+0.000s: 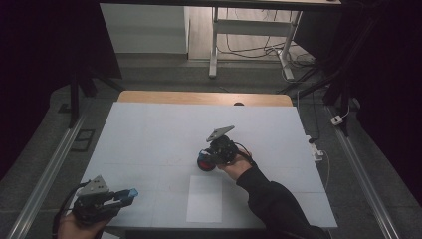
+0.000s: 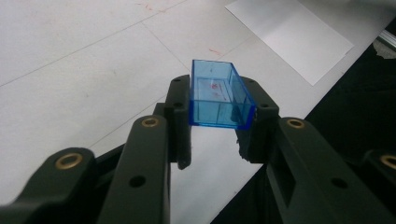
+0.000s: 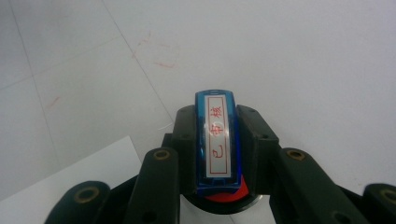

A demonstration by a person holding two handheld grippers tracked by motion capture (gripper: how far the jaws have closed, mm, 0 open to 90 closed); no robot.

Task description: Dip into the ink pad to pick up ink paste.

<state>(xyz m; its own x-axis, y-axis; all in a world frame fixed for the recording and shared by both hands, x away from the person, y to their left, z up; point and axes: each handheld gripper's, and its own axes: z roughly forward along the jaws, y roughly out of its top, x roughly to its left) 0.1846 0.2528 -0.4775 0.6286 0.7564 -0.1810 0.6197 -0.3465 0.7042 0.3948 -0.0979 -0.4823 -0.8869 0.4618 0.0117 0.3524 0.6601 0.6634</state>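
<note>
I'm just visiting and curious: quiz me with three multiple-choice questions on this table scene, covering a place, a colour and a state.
1. Where does the white paper sheet lie?
A. near edge of the table
B. far edge
C. on the floor

2. What colour is the clear cap in the left gripper?
A. green
B. blue
C. yellow

3. How is the right gripper?
A. wide open
B. lying flat, unheld
C. shut on the stamp

Answers: 1 A, the high view shows it by the person's side; 2 B, see-through blue; 3 C, both jaws press its sides.
</note>
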